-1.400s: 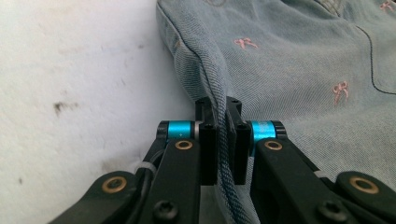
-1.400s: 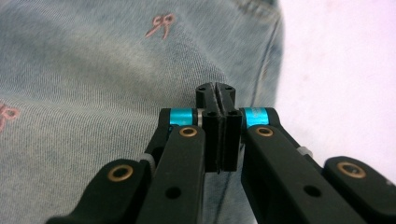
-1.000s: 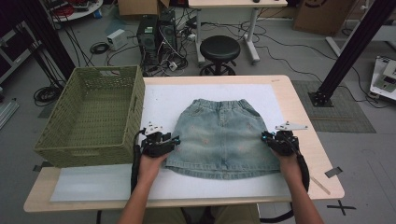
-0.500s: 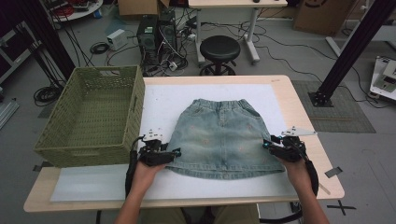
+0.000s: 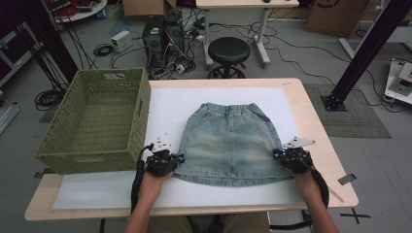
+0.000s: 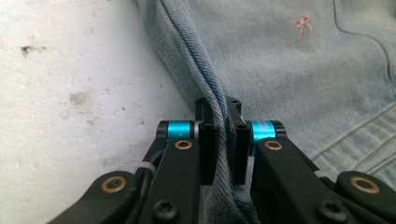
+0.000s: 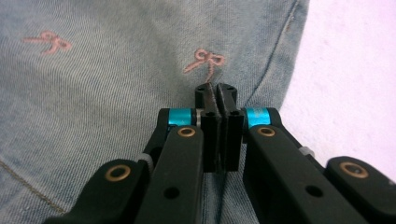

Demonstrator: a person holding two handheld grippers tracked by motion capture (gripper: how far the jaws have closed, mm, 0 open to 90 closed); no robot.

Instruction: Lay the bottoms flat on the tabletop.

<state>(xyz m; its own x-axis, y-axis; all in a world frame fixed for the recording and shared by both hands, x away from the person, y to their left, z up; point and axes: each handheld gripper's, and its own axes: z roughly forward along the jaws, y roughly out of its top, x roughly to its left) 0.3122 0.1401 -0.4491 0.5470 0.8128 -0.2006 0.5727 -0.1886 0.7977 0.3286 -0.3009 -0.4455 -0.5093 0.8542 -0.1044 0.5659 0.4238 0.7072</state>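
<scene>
So the count: one denim skirt (image 5: 232,141), pinched between two tools, left tool (image 5: 164,161) and right tool (image 5: 290,156). One green basket (image 5: 97,121) beside the left tool, one desk (image 5: 316,126), one stool (image 5: 228,51) beyond.

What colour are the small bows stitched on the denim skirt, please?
Pink, on the light blue skirt; clearest in the right gripper view.

Even, soft indoor light – faint shadows – gripper views bright, near parts slightly blurred

Left tool (image 6: 223,135) clamped tight on the denim skirt's (image 6: 299,70) folded side edge, pink bow stitched beyond, white bench cover (image 6: 70,93) alongside, scuffed and speckled
</scene>
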